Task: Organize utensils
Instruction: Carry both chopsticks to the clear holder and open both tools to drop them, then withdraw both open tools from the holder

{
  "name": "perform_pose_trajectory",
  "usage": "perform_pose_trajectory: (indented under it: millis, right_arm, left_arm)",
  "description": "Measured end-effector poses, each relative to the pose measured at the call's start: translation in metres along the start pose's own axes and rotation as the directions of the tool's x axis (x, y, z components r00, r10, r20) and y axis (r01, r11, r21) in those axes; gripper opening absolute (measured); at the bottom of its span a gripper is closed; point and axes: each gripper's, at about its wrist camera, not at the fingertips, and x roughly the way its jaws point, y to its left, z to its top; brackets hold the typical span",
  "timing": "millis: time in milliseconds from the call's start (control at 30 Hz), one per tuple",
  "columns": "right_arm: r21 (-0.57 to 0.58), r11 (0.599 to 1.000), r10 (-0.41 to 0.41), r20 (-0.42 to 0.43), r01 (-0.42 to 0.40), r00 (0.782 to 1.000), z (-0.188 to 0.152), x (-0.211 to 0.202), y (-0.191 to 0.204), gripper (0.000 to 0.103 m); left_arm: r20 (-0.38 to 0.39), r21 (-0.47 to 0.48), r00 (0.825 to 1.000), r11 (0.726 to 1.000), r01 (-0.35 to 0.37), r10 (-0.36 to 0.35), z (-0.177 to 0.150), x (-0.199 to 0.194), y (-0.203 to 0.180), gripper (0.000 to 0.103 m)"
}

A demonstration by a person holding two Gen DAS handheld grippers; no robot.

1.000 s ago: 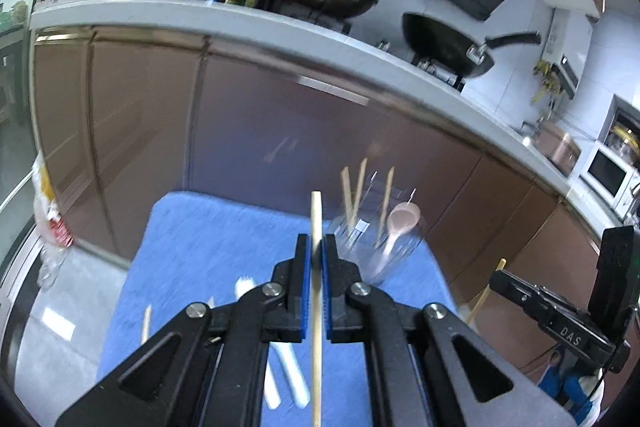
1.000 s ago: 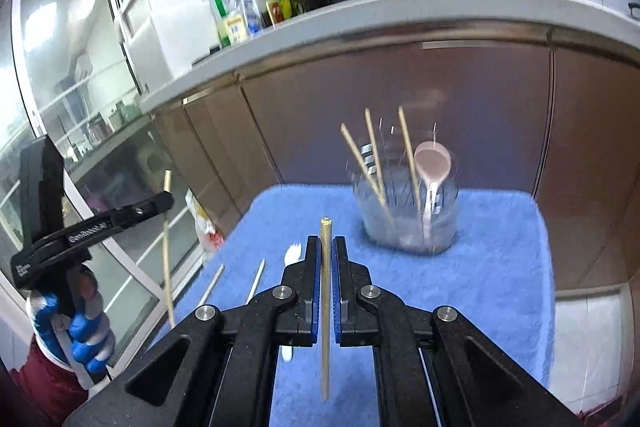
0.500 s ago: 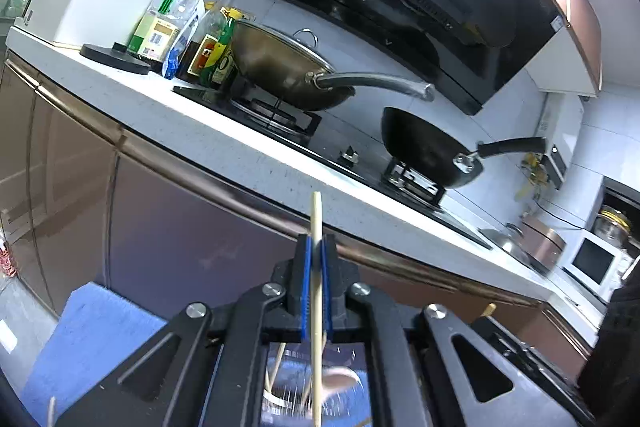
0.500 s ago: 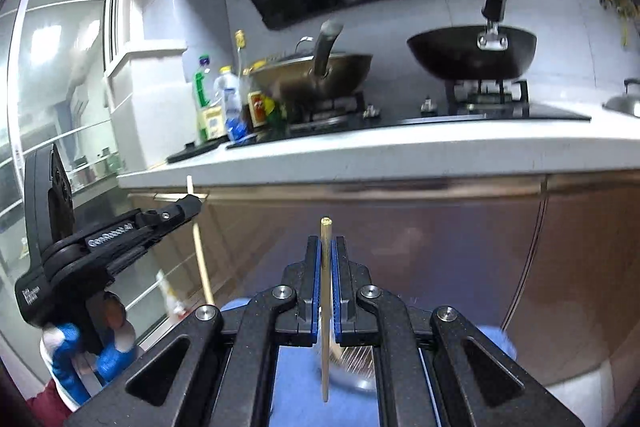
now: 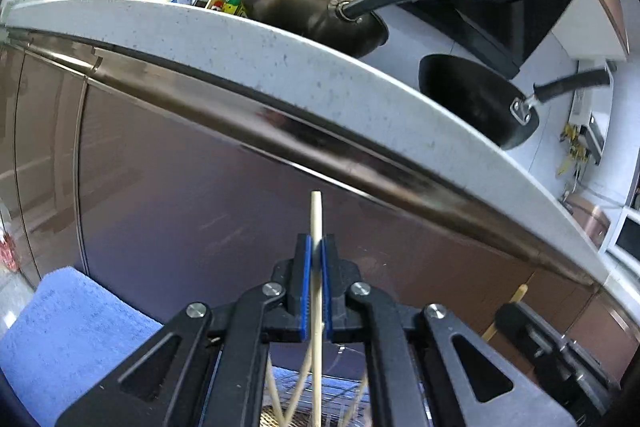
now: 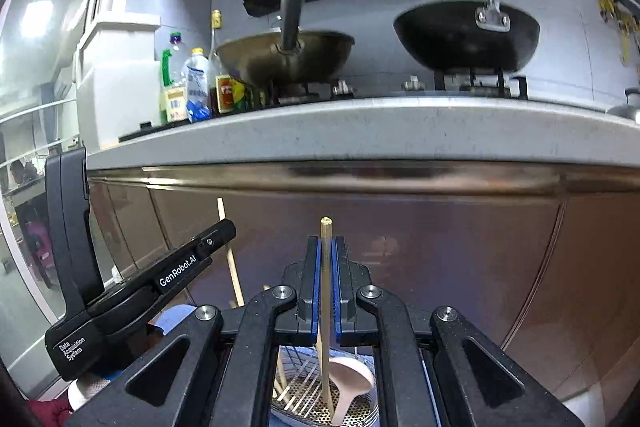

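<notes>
Chopsticks are what you hold, one in each gripper. Your left gripper [image 5: 316, 291] has its blue pads pinched on a pale wooden chopstick [image 5: 317, 227] that stands upright, its top clear above the fingertips and its lower end pointing into the utensil holder [image 5: 320, 403] directly below. Your right gripper [image 6: 326, 287] is likewise clamped on a second chopstick [image 6: 326, 255], brass-tipped at the top, its lower end hanging into the same holder [image 6: 360, 415] beside a pink spoon [image 6: 352, 383] and several loose sticks.

In the right wrist view, your left gripper [image 6: 222, 229] sits just to the left, close by but apart, so there is little side room between the two tools over the holder's rim. The holder stands on a blue towel [image 5: 72, 331], which stretches open to the left.

Just beyond the holder, the brown cabinet front [image 5: 200, 187] rises like a wall. Above it the white countertop edge [image 6: 360, 135] overhangs. Farther back on the hob sit a brass-coloured wok [image 6: 288, 55] and a black wok [image 6: 464, 35], with bottles [image 6: 192, 87] to the left.
</notes>
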Motion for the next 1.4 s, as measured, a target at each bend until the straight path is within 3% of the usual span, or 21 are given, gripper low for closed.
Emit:
perform_pose_trajectory:
  millis: [200,267,333,433,533,633,900,1100,1233,1400]
  right_arm:
    - [0.003,1.0,-0.019,-0.059,0.019,0.998,-0.035,0.014,-0.003,0.005]
    - [0.02,1.0,-0.018,-0.065,0.019,0.998,-0.042,0.011,-0.006,0.01]
    - [0.033,0.999,-0.016,-0.065,0.019,0.998,-0.045,0.006,-0.01,0.027]
    - [0.047,0.999,-0.023,-0.062,0.026,0.998,-0.048,-0.003,-0.013,0.029]
    - [0.046,0.998,-0.033,-0.057,0.035,0.998,-0.047,-0.014,-0.013,0.029]
    - [0.056,0.997,-0.041,-0.049,0.044,0.998,-0.045,-0.03,-0.013,0.03]
    - [0.032,0.997,-0.071,-0.035,0.072,0.997,-0.043,-0.074,0.004,0.042]
    - [0.017,0.994,-0.107,0.016,0.106,0.994,-0.043,-0.127,0.026,0.064]
    - [-0.004,0.991,-0.134,0.032,0.134,0.991,-0.049,-0.159,0.038,0.072]
    - [-0.006,0.984,-0.179,0.06,0.179,0.982,-0.062,-0.204,0.047,0.08]
  left_arm:
    - [0.005,0.054,1.0,0.998,0.023,-0.023,-0.018,0.002,-0.002,0.006]
    - [-0.003,0.063,0.999,0.997,0.033,-0.033,-0.019,-0.001,-0.002,0.007]
    - [-0.002,0.079,0.999,0.996,0.036,-0.035,-0.019,-0.007,-0.003,0.01]
    - [-0.015,0.088,0.999,0.995,0.039,-0.038,-0.016,-0.019,-0.002,0.021]
    - [-0.015,0.111,1.0,0.993,0.028,-0.026,-0.012,-0.035,-0.002,0.023]
    - [-0.029,0.156,1.0,0.988,0.0,0.005,-0.008,-0.054,-0.006,0.037]
    - [-0.035,0.282,0.996,0.957,-0.069,0.082,-0.008,-0.125,-0.018,0.043]
    - [-0.009,0.337,0.991,0.934,-0.119,0.13,-0.008,-0.177,-0.024,0.043]
    - [0.013,0.389,0.982,0.903,-0.181,0.191,-0.015,-0.213,-0.02,0.043]
    - [0.025,0.392,0.969,0.889,-0.237,0.247,-0.021,-0.25,-0.005,0.043]
